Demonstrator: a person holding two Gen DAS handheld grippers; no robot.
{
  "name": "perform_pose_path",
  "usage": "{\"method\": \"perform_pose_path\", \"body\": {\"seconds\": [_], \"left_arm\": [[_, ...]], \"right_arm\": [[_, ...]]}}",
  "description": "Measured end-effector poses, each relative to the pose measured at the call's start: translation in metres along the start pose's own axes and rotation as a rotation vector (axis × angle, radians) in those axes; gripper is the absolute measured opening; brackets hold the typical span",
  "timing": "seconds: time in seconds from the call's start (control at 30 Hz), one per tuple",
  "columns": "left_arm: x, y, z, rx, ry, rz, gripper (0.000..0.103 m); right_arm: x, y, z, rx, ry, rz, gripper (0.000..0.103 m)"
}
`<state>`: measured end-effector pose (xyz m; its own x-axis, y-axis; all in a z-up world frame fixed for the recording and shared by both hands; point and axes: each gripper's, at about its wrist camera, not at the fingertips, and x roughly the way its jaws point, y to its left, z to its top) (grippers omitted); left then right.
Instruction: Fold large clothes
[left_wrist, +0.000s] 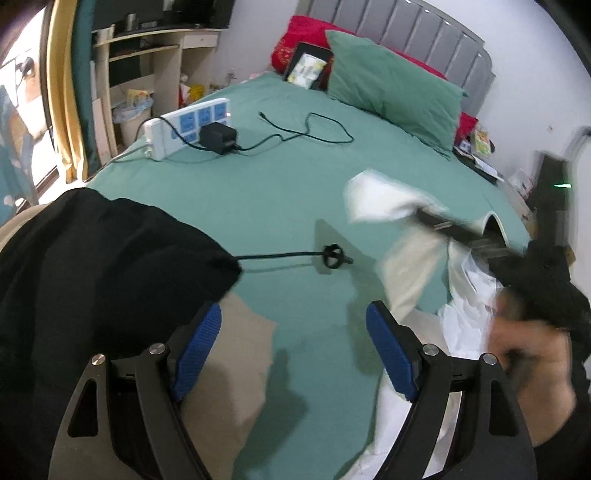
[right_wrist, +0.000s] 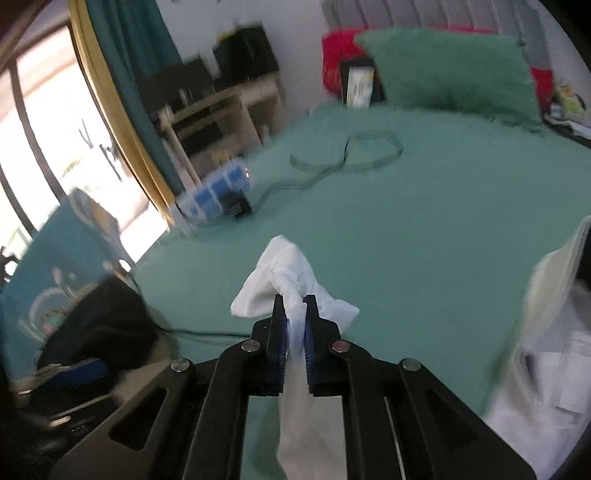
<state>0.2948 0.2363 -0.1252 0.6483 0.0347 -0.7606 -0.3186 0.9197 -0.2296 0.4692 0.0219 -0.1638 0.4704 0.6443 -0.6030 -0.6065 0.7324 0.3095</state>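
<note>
**Desk:** What fills the frame from your station?

**Operator:** A bedroom. I see the green bed (left_wrist: 280, 192) running edge to edge in both wrist views, with a green pillow (left_wrist: 395, 88) at one o'clock against the grey headboard (left_wrist: 436, 33). A black garment (left_wrist: 92, 266) lies heaped at nine o'clock in my left view.

**Desk:** And the clothing being folded?

**Operator:** The white garment (right_wrist: 291, 273) is bunched and raised off the sheet at the centre of my right view, and more of it trails down at four o'clock. In the left view it hangs blurred at three o'clock.

**Desk:** The grippers?

**Operator:** My right gripper (right_wrist: 295, 306) is clenched on a fold of that white cloth, which is squeezed between the blue pads. My left gripper (left_wrist: 295, 325) stands released at six o'clock, jaws wide, with nothing between them but bedsheet.

**Desk:** Smaller items?

**Operator:** A white power strip (left_wrist: 184, 127) at eleven o'clock carries a black charger (left_wrist: 218, 136), and its cable (left_wrist: 306, 133) loops toward twelve. A thin black cord (left_wrist: 280, 254) crosses the middle.
</note>
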Motion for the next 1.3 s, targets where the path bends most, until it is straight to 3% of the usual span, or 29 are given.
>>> {"method": "perform_pose_path", "body": {"seconds": [0.17, 0.37, 0.53, 0.6, 0.63, 0.67, 0.8, 0.9, 1.03, 1.1, 1.13, 1.17, 1.2, 1.23, 1.3], "left_arm": [[0.007, -0.024, -0.012, 0.036, 0.03, -0.014, 0.084], [0.016, -0.079, -0.034, 0.17, 0.053, -0.018, 0.084], [0.043, -0.117, -0.062, 0.241, 0.154, -0.051, 0.084], [0.048, -0.125, -0.073, 0.248, 0.178, -0.078, 0.084], [0.049, -0.128, -0.077, 0.26, 0.182, -0.075, 0.084], [0.05, -0.131, -0.08, 0.275, 0.184, -0.07, 0.084], [0.057, -0.13, -0.078, 0.277, 0.199, -0.068, 0.084], [0.06, -0.127, -0.069, 0.285, 0.17, -0.05, 0.084], [0.072, -0.124, -0.056, 0.306, 0.154, -0.025, 0.083], [0.085, -0.117, -0.055, 0.309, 0.176, -0.024, 0.067], [0.09, -0.114, -0.055, 0.297, 0.194, -0.022, 0.046], [0.095, -0.111, -0.054, 0.274, 0.215, -0.031, 0.032], [0.099, -0.106, -0.055, 0.242, 0.23, -0.063, 0.028], [0.102, -0.102, -0.056, 0.221, 0.231, -0.09, 0.022], [0.103, -0.101, -0.057, 0.23, 0.204, -0.086, 0.008]], "right_arm": [[-0.106, -0.041, -0.011, 0.032, -0.125, 0.046, 0.008], [-0.183, -0.102, -0.062, 0.104, -0.136, 0.012, 0.01], [-0.21, -0.164, -0.123, 0.273, -0.059, -0.147, 0.015], [-0.218, -0.19, -0.149, 0.371, -0.012, -0.219, 0.034], [-0.224, -0.202, -0.159, 0.418, 0.004, -0.236, 0.051], [-0.23, -0.215, -0.175, 0.478, 0.034, -0.266, 0.06], [-0.248, -0.234, -0.196, 0.529, 0.082, -0.333, 0.06], [-0.254, -0.234, -0.186, 0.48, 0.064, -0.358, 0.06], [-0.23, -0.232, -0.162, 0.39, 0.08, -0.342, 0.06], [-0.219, -0.234, -0.156, 0.365, 0.085, -0.328, 0.06], [-0.212, -0.237, -0.154, 0.367, 0.094, -0.319, 0.06], [-0.205, -0.24, -0.153, 0.377, 0.107, -0.297, 0.056], [-0.2, -0.243, -0.153, 0.385, 0.119, -0.277, 0.044], [-0.194, -0.246, -0.152, 0.388, 0.136, -0.261, 0.005], [-0.193, -0.247, -0.15, 0.374, 0.142, -0.269, 0.002]]}}
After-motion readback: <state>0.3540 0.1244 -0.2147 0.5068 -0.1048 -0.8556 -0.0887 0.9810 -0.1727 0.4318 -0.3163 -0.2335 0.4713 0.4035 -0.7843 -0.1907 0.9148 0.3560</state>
